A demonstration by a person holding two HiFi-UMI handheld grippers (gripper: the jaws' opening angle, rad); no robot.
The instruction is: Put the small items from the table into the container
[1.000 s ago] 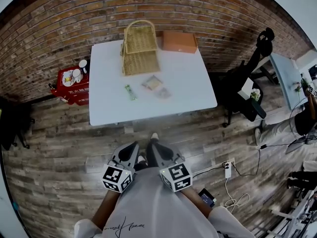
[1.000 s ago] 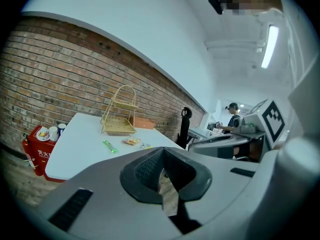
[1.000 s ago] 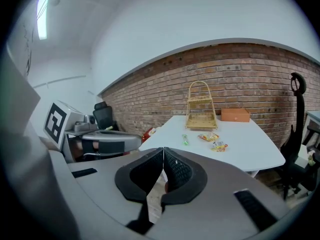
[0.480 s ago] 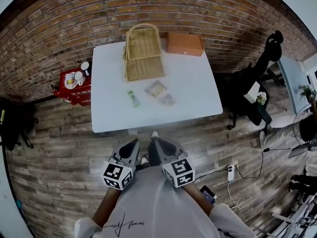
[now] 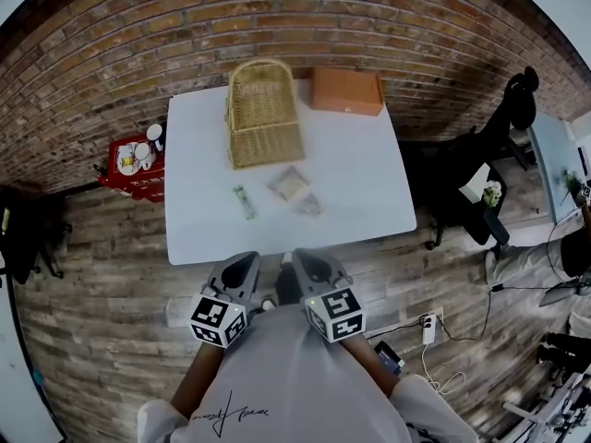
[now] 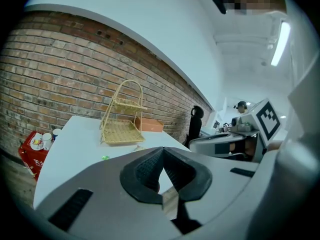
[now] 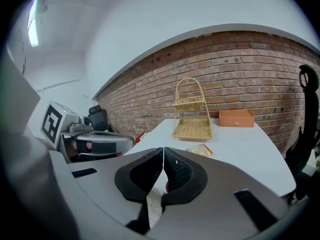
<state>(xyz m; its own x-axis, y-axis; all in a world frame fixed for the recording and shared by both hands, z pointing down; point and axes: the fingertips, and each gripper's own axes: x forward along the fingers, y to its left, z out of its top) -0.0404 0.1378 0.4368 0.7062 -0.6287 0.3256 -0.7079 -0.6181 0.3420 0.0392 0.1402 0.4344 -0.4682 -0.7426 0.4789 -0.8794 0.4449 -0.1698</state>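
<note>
**You have closed in on the table, both grippers empty**

Head view: your left gripper (image 5: 243,266) and right gripper (image 5: 305,264) sit side by side at the table's (image 5: 360,178) near edge. A second ago a strip of floor lay between them and that edge. The green packet (image 5: 244,201) lies near-left on the top, with a larger packet (image 5: 289,184) and a small one (image 5: 309,206) just right of it, laid out as before. The basket (image 5: 263,113) stands at the far side, an orange box (image 5: 346,90) to its right.

Left gripper view: your jaws meet at the tips with nothing between them. The basket (image 6: 121,121) and green packet (image 6: 105,158) lie ahead on the table.

Right gripper view: your jaws are pressed together, holding nothing. A packet (image 7: 202,150) lies just past them, with the basket (image 7: 192,116) and box (image 7: 236,118) beyond.
</note>
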